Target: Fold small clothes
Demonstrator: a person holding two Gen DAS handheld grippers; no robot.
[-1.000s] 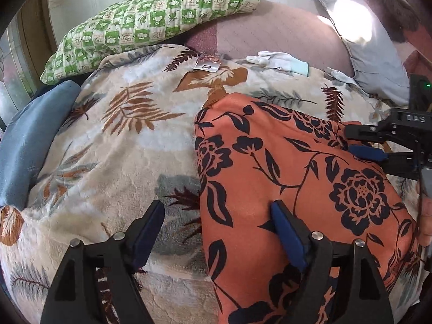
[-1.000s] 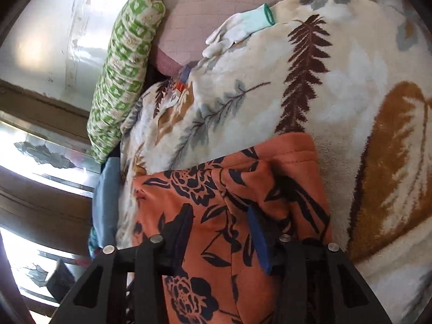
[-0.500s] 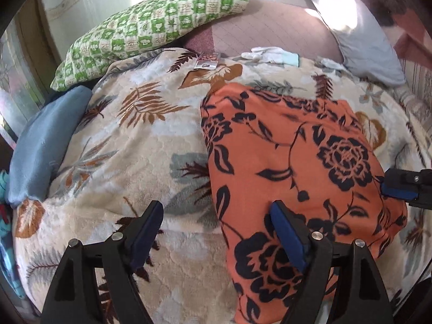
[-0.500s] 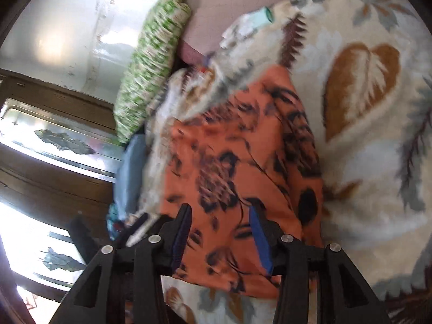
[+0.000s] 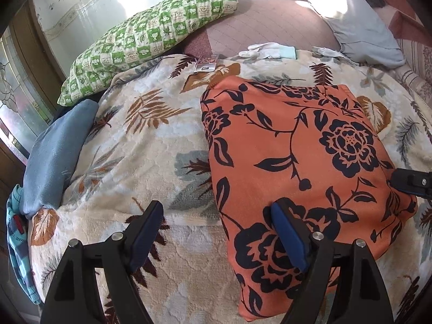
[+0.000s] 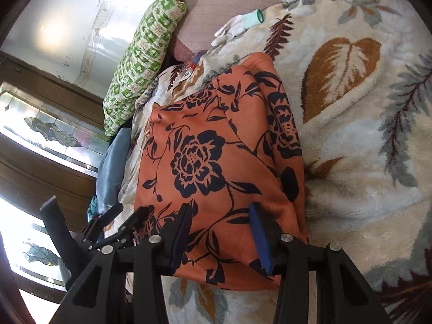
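Nearest the left wrist camera, the left gripper (image 5: 216, 232) is hovering with its jaws standing wide and nothing between them: one blue pad is hanging over the bare leaf-print blanket (image 5: 140, 145), the other over the near left edge of the orange floral garment (image 5: 291, 162). Nearest the right wrist camera, the right gripper (image 6: 221, 232) is standing over the garment's (image 6: 216, 162) near edge with its jaws about half apart, cloth showing behind the gap; whether the pads are touching the fabric cannot be told. The left gripper (image 6: 118, 224) is showing in that view as well, just beside the garment's lower left corner. The garment is lying folded into a rough rectangle on the blanket, right of centre in the left view, with a thicker doubled band running along its right side in the right view. Farther left, a blue cloth (image 5: 54, 156) is resting at the blanket's edge. Beyond the garment, a white glove with a teal cuff (image 5: 267, 51) is lying on the blanket's far rim. Farthest back, a green checked pillow (image 5: 151, 40) is leaning near the wall and a grey pillow (image 5: 359, 27) is sitting at the far right.
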